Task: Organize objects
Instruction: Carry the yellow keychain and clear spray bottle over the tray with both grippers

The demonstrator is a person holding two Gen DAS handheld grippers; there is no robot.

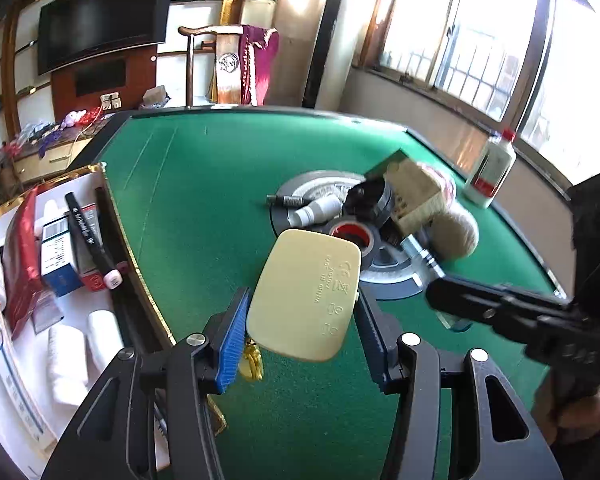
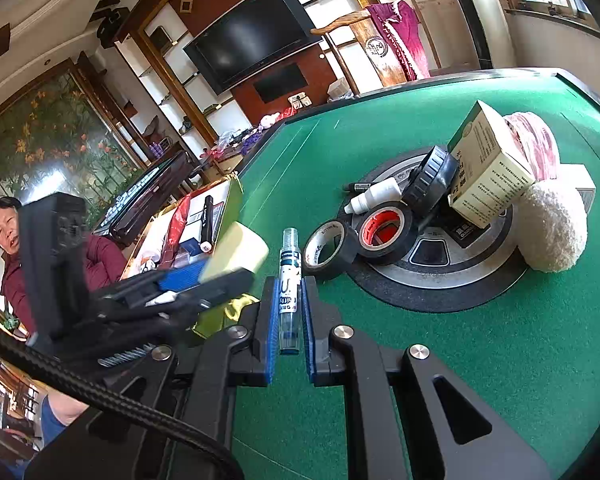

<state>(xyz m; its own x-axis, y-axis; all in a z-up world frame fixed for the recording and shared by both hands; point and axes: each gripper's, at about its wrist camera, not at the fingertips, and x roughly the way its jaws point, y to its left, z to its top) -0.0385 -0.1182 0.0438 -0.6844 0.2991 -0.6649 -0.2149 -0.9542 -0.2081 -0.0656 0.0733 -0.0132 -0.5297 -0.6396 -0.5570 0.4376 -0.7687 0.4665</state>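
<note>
The left claw [image 1: 302, 316] is clamped on a pale yellow rounded case [image 1: 304, 294], its blue pads [image 1: 232, 340] pressing the case's two sides and holding it tilted above the green table [image 1: 204, 184]. To the left of that claw sits an open gold-edged box [image 1: 100, 264], already holding a black marker [image 1: 92, 236], small cartons and white rolls. Ahead of it and a little to the right, a heap lies on the round centre plate: a red-cored tape roll [image 1: 352, 234], a small white bottle [image 1: 316, 210], a tan carton [image 1: 414, 196] and a fluffy cream ball [image 1: 456, 232].

The right claw [image 2: 290, 320] is shut tight on a clear pen-like tube [image 2: 289, 280] with a blue end, which points straight out along its fingers. Just ahead of its tip stand two tape rolls [image 2: 328, 250], touching each other, with the carton and the cream ball further off to the right. The left claw with its yellow case hangs just to the left.
</note>
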